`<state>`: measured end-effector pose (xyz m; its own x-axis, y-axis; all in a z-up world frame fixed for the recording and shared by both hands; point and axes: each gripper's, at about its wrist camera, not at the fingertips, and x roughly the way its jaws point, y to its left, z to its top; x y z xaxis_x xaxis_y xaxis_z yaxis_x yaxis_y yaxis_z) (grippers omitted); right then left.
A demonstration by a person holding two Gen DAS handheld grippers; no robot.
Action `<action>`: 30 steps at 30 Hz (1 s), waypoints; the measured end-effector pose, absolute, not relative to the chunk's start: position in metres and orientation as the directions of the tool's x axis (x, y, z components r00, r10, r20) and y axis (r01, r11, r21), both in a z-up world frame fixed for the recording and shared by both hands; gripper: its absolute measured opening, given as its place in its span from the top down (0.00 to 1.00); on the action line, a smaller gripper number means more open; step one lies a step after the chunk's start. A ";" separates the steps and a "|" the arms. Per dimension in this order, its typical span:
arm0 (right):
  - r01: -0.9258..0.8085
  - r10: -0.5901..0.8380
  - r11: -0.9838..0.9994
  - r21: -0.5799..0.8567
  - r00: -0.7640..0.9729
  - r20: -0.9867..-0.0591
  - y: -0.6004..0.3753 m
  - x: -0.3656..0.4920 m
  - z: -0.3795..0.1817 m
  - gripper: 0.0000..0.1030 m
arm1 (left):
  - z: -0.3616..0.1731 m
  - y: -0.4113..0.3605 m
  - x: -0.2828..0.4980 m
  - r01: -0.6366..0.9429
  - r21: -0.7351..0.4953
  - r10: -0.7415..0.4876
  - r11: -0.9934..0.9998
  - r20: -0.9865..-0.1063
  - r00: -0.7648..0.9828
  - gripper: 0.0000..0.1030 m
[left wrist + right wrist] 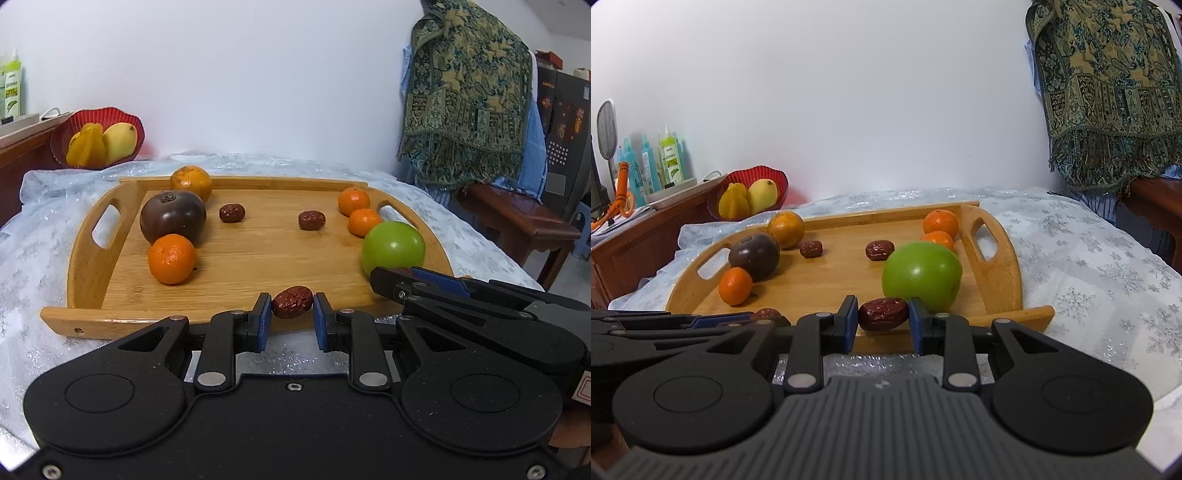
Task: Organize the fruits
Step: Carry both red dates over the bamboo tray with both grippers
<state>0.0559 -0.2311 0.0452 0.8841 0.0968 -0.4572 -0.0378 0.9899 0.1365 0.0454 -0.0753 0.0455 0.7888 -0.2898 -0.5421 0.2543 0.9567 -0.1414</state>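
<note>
Left tongs [292,308] clamped on one wrinkled dark-red date [292,301]; right tongs [882,318] clamped on another [883,314], both at the bamboo tray's [92,266] near edge. My worry: the right date crowds the green apple [921,275], so a nudge could roll it.

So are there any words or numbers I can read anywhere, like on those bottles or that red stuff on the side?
None can be read.
Green bottle: a label with print, too small and blurred.
Blue bottles: print too blurred.
Dark cabinet: red and gold signs, too blurred to make out.
Red-lined tag at the picture's edge: cut off, nothing legible.
Fruits and wooden tray: no writing.
</note>
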 end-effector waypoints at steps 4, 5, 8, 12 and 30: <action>-0.043 0.096 0.991 0.128 0.890 -0.446 -0.226 0.058 0.047 0.68 | 0.047 -0.071 0.051 0.241 -0.148 -0.282 0.959 -0.543 0.791 0.78; -0.044 0.095 0.991 0.124 0.892 -0.441 -0.224 0.058 0.048 0.68 | 0.048 -0.070 0.053 0.238 -0.150 -0.281 0.960 -0.543 0.791 0.79; -0.046 0.097 0.991 0.127 0.896 -0.433 -0.221 0.061 0.050 0.68 | 0.050 -0.066 0.059 0.230 -0.161 -0.281 0.960 -0.542 0.792 0.79; -0.040 0.095 0.989 0.139 0.901 -0.423 -0.219 0.068 0.054 0.68 | 0.055 -0.064 0.067 0.238 -0.148 -0.280 0.960 -0.535 0.797 0.79; -0.023 0.085 0.987 0.160 0.914 -0.396 -0.213 0.109 0.071 0.68 | 0.078 -0.056 0.114 0.224 -0.168 -0.279 0.960 -0.525 0.804 0.79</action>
<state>0.1091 -0.2129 0.0714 0.9142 0.0853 -0.3962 -0.0230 0.9869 0.1596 0.1142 -0.0563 0.0780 0.8037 -0.2795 -0.5254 0.2239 0.9600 -0.1683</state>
